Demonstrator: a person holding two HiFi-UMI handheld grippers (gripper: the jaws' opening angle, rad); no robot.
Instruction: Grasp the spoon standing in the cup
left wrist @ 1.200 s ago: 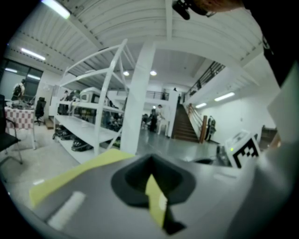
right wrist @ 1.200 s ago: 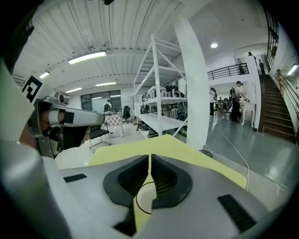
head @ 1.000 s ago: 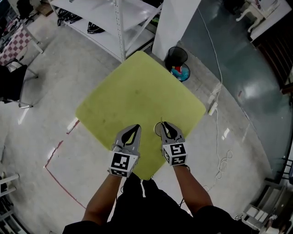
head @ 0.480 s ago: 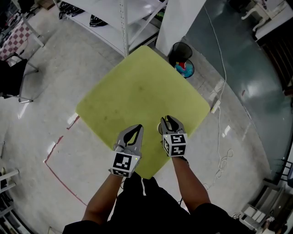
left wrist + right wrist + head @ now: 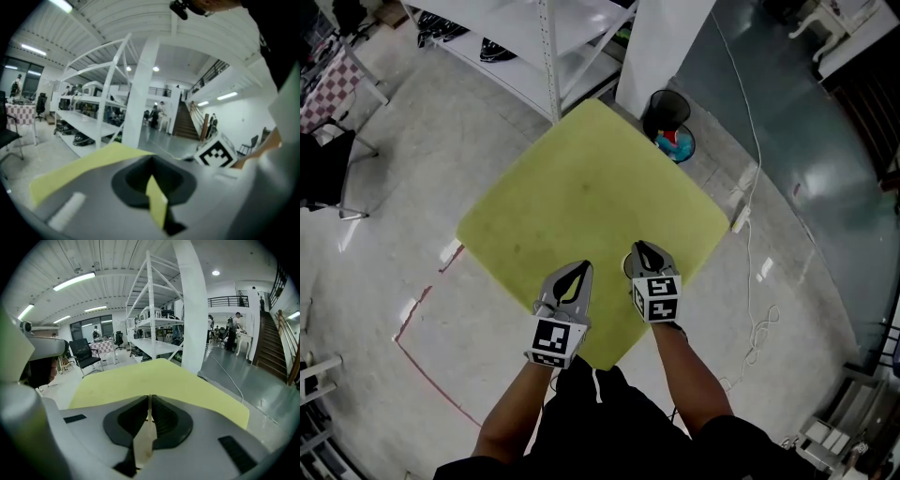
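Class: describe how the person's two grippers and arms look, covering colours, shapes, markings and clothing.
The left gripper and right gripper are grey, tapering to a point, with black inner pads. Each carries a white cube printed with black square markers. The person wears black clothing; the forearms are bare.

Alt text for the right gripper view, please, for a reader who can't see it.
The right tongs, which have just been closing, pinch a pale spoon between them. Beyond lies a yellow-green table, with a white rack and pillar behind.
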